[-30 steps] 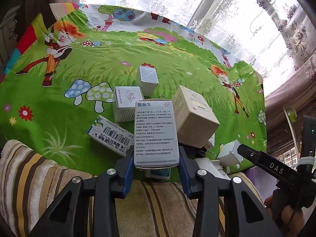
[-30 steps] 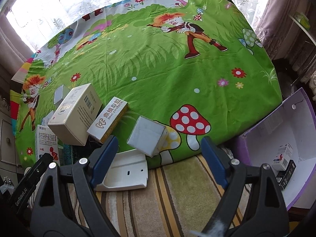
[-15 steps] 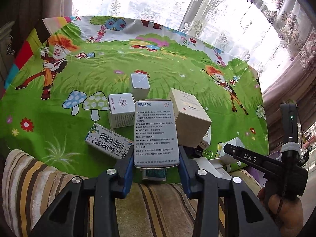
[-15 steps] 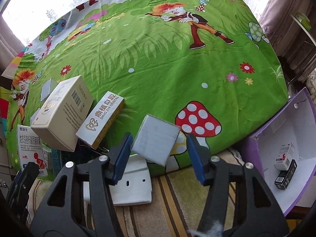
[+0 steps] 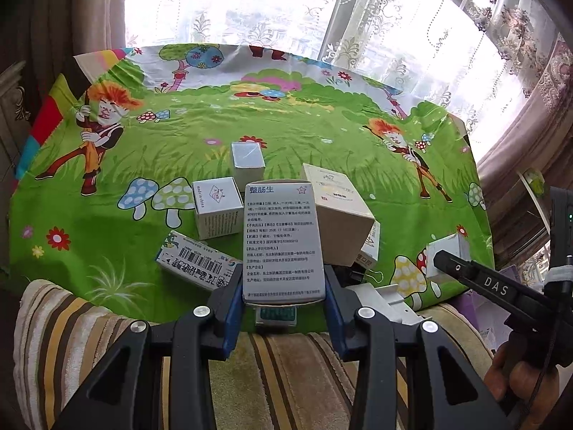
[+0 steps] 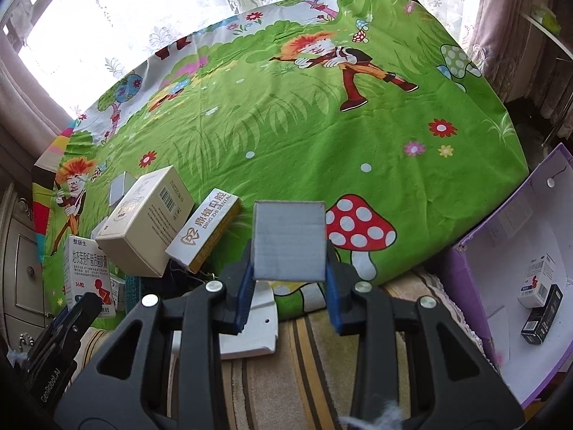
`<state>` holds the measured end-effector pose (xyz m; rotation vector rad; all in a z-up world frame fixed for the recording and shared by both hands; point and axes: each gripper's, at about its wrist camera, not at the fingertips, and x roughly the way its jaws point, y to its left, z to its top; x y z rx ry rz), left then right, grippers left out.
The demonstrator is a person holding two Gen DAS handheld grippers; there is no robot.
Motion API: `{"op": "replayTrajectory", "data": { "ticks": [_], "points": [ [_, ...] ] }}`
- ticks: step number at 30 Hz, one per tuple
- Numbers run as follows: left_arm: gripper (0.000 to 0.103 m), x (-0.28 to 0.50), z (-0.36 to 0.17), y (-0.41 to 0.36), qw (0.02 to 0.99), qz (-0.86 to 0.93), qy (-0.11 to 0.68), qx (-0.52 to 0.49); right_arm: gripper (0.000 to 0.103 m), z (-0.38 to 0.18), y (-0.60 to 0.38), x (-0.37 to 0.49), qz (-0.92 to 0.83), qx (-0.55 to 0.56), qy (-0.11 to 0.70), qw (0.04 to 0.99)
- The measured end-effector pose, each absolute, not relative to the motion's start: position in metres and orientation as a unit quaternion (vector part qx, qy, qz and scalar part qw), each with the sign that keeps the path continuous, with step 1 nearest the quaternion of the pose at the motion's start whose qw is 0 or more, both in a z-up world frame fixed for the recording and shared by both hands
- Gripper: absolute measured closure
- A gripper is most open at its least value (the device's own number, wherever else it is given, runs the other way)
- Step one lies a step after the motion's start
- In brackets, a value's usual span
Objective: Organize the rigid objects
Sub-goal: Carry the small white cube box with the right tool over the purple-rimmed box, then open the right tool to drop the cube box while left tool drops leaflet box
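My left gripper (image 5: 283, 288) is shut on a tall grey medicine box (image 5: 283, 243) with printed text, held upright over the near edge of the green cartoon tablecloth (image 5: 286, 136). In the right wrist view that box (image 6: 87, 276) shows at the far left. My right gripper (image 6: 289, 274) has its jaws closing on a small white box (image 6: 289, 242), and both blue pads press on its sides. The small white box (image 5: 447, 251) is also in the left wrist view, at the right, lifted just off the cloth.
Left on the cloth are a cream carton (image 5: 340, 211), a barcode box (image 5: 193, 261), a white cube (image 5: 216, 208), a silver box (image 5: 247, 159) and a dental box (image 6: 204, 229). A white plastic tray (image 6: 258, 322) lies near. The purple bin (image 6: 476, 261) at right holds two boxes.
My right gripper's jaws have come together on the small white box and lifted it from the cloth, straightening it. The left gripper has kept its hold on the medicine box.
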<state>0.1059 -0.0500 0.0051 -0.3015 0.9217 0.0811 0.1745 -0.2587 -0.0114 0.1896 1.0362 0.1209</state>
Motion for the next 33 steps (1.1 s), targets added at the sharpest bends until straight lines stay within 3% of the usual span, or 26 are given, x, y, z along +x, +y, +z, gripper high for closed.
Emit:
{"op": "replayTrajectory", "data": {
  "ticks": [16,33],
  "points": [
    [0.062,0.094,0.026,-0.149,0.883,-0.068,0.453,-0.101,0.065,0.034,-0.346,0.106,0.035,0.082,0.407,0.909],
    [0.062,0.09,0.025,-0.268,0.861,-0.181,0.473,-0.029,0.065,0.029,-0.452,0.064,-0.059,0.099,0.394,0.912]
  ]
}}
